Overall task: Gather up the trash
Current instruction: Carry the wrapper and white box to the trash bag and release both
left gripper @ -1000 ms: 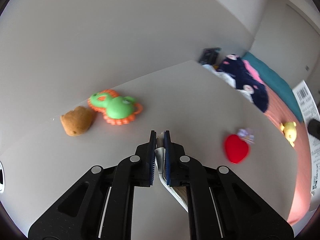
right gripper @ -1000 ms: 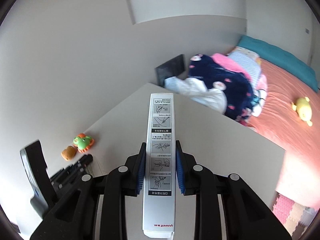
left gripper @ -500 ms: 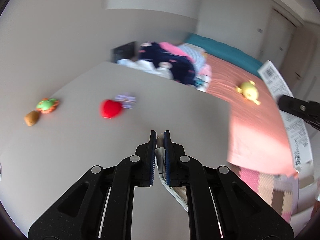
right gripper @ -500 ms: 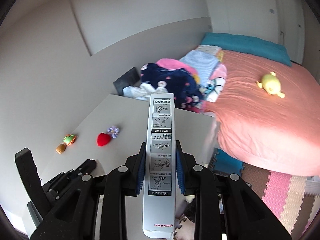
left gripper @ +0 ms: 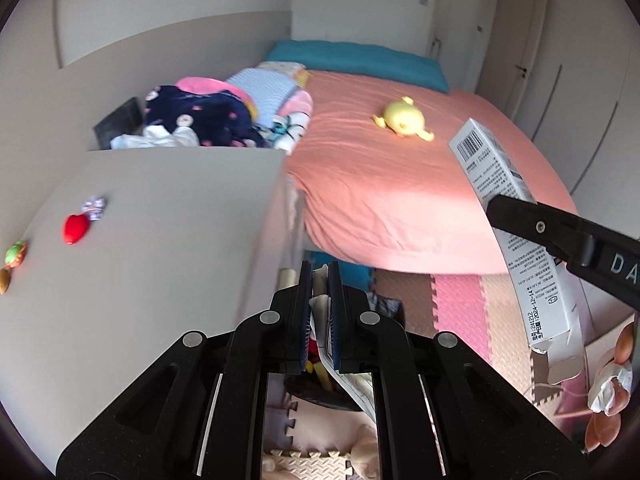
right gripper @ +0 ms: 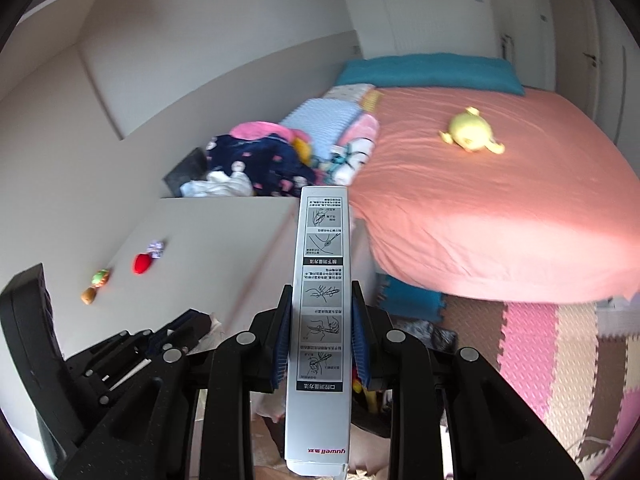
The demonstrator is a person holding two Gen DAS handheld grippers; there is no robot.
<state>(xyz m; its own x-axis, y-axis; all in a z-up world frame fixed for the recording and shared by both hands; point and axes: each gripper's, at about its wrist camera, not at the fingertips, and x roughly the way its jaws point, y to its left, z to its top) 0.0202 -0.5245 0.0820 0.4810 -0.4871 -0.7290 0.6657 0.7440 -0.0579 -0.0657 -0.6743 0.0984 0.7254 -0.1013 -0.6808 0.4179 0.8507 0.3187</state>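
The left gripper [left gripper: 320, 276] had its two blue-padded fingers pressed close on a thin folded paper wrapper [left gripper: 320, 308], whose white edge stuck up between the pads and trailed down below them at the bottom centre of the left wrist view. The right gripper [right gripper: 319, 300] was clamped on a long white carton [right gripper: 320, 320] printed with instruction drawings; the carton ran straight up the middle of the right wrist view, well past the fingertips. In the left wrist view the same carton [left gripper: 508, 216] showed at the right edge, tilted, barcode end upward and its torn flap hanging at the lower end.

Just beyond the left gripper's fingertips lay the edge of a pale table [left gripper: 160, 240], filling the left half of that frame. On it, near the left edge, sat a red heart toy [left gripper: 75, 228] touching a small purple trinket [left gripper: 93, 204], and lower left a green and orange toy [left gripper: 16, 253] beside a brown one [left gripper: 4, 276].

Past the table, a bed with a salmon-pink sheet [left gripper: 400, 184] took up the centre and right, with a yellow plush toy [left gripper: 402, 122] lying on it and a pile of clothes and blankets [left gripper: 224, 112] at its upper left side. Foam floor mats [left gripper: 460, 312] in pink and beige showed below the bed.
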